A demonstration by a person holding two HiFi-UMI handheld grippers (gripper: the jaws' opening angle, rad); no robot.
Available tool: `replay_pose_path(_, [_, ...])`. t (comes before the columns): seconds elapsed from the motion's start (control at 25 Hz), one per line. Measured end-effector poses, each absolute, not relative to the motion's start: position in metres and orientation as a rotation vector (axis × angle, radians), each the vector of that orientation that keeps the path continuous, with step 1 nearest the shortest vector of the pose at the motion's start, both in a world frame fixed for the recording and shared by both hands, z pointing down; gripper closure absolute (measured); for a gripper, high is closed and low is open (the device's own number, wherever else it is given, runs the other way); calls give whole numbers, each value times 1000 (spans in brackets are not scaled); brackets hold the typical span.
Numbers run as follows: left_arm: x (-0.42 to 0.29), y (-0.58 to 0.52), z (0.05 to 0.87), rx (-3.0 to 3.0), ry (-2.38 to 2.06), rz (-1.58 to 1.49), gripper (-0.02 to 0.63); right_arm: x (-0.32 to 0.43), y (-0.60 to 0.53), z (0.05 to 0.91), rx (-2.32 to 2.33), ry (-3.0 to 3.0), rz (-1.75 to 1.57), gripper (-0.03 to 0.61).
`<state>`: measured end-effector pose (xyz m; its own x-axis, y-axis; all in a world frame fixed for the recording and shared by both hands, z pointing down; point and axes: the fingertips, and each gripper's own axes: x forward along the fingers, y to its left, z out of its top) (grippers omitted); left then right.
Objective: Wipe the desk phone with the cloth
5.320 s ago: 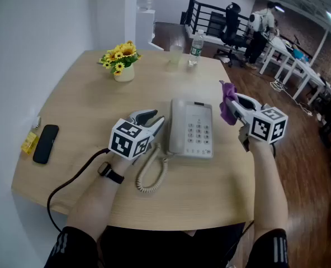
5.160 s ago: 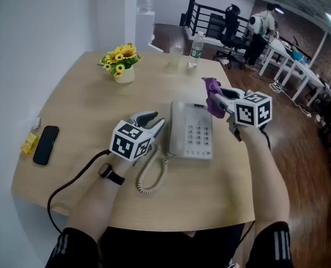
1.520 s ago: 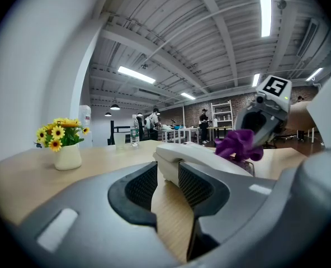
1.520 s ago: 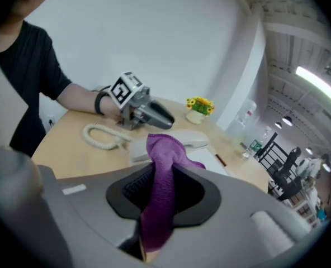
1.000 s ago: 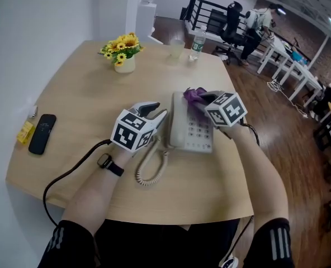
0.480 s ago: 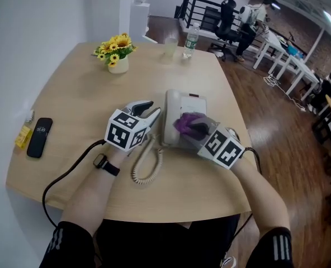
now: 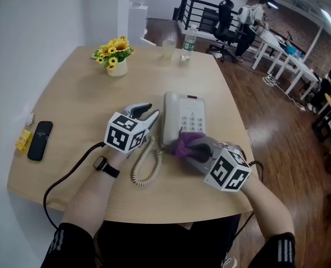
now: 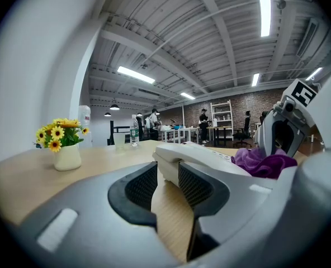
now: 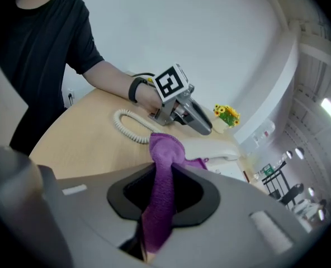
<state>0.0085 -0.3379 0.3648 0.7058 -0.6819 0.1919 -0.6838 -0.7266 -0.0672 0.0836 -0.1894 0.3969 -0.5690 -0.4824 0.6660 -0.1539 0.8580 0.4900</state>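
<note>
In the head view, a cream desk phone (image 7: 183,120) is seen lying near the middle of a pale wooden tabletop (image 7: 76,105), with its handset seated along its left side. Its coiled cord (image 7: 144,165) is looped on the wood by its near left corner. A purple cloth (image 7: 183,145) is pinched in the jaws of the right gripper (image 7: 198,148) and is pressed against the near end of the phone, below the keypad. In the right gripper view the cloth is shown running up through the narrow gap of the jaws, which are closed upon it, and its loose end is bunched against the phone beyond. The left gripper (image 7: 147,112) is placed just beside the phone's left edge. In the left gripper view its jaws are seen spread with nothing clamped between them, and the end of the phone is framed in the gap past their tips. A small vase of yellow flowers (image 7: 114,59), a glass (image 7: 168,49) and a plastic bottle (image 7: 188,38) are set near the far edge. A black mobile phone (image 7: 39,141) is laid at the left edge beside a yellow item (image 7: 24,140).
</note>
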Motion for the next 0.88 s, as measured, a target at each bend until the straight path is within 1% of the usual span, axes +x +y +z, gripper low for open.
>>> replay_pose_path(0.12, [8,-338,365,2898,-1163,327,502,63,-183,387,412,-2162,-639,506])
replay_pose_path(0.24, [7,-339,365,2896,-1165,322,502,59,-194,403,380,-2062,-723,506])
replay_pose_path(0.36, [8,-338,365,2892,-1161,319,502,70,-202,418,383,-2053,-645,506])
replay_pose_path(0.88, [8,-338,365,2895,-1165,326,502,163,-204,418,553,-2027,-448,509])
